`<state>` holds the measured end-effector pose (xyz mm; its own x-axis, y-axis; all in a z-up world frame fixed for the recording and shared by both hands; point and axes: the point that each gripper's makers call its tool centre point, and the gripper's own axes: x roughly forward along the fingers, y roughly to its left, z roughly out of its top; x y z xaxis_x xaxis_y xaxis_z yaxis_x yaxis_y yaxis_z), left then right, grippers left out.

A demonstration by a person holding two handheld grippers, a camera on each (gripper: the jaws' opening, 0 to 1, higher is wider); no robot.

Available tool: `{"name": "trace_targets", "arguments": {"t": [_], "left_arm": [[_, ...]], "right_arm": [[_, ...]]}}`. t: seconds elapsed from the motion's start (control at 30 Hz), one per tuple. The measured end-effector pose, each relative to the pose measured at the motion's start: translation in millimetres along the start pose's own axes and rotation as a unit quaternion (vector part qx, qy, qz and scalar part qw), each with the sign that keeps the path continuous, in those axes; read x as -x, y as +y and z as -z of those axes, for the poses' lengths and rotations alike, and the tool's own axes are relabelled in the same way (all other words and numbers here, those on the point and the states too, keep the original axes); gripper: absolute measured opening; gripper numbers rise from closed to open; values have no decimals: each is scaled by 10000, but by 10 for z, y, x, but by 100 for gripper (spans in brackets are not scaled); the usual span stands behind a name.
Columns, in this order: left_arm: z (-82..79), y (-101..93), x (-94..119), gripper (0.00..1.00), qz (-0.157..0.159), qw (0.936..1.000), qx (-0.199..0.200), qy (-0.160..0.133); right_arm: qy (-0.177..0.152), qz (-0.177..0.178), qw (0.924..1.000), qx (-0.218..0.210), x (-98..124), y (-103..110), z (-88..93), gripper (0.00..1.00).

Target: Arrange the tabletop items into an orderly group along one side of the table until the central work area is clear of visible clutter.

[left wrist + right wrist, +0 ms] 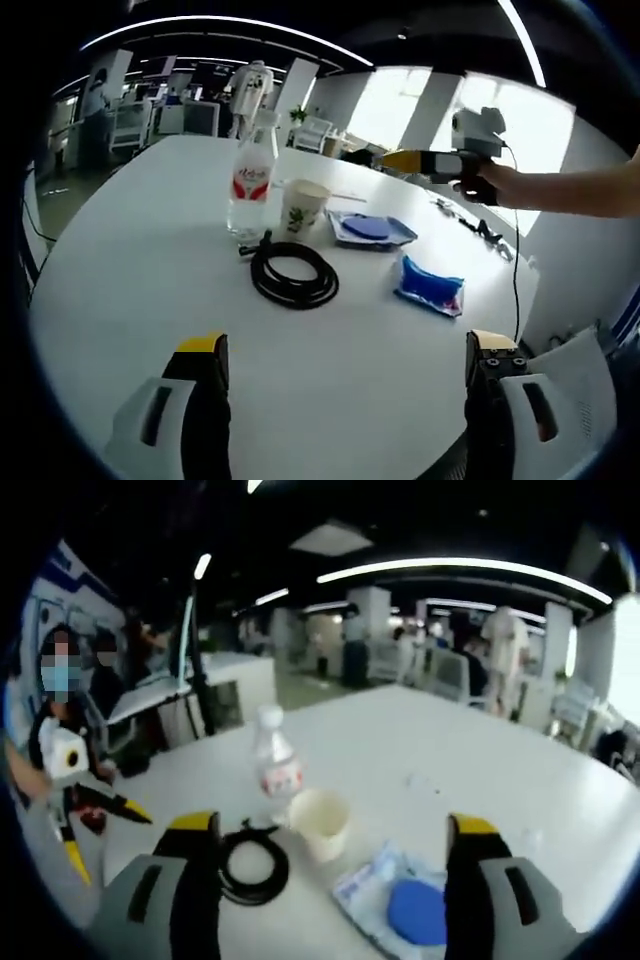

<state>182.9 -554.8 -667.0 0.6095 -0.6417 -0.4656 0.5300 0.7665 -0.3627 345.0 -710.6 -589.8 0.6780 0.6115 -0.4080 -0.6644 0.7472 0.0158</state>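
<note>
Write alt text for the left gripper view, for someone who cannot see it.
A white table holds a water bottle, a paper cup, a coiled black cable and two blue packets. The left tool is open in the foreground; a hand holds the right tool above the table's far side.

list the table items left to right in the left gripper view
water bottle → coiled black cable → paper cup → blue tray → blue packet
</note>
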Motion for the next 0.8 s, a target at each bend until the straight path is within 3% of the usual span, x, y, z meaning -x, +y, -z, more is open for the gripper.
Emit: {"name": "trace_targets", "arguments": {"t": [0.33,0.8], "left_arm": [[-146,-21,-71,100,110,9994,-311,100],[-73,-39,-107,100,248,9967,-558,544]], "right_arm": [[36,224,9993,-284,282,-10,267,96],[270,391,9969,-622,634,1,678,97]]}}
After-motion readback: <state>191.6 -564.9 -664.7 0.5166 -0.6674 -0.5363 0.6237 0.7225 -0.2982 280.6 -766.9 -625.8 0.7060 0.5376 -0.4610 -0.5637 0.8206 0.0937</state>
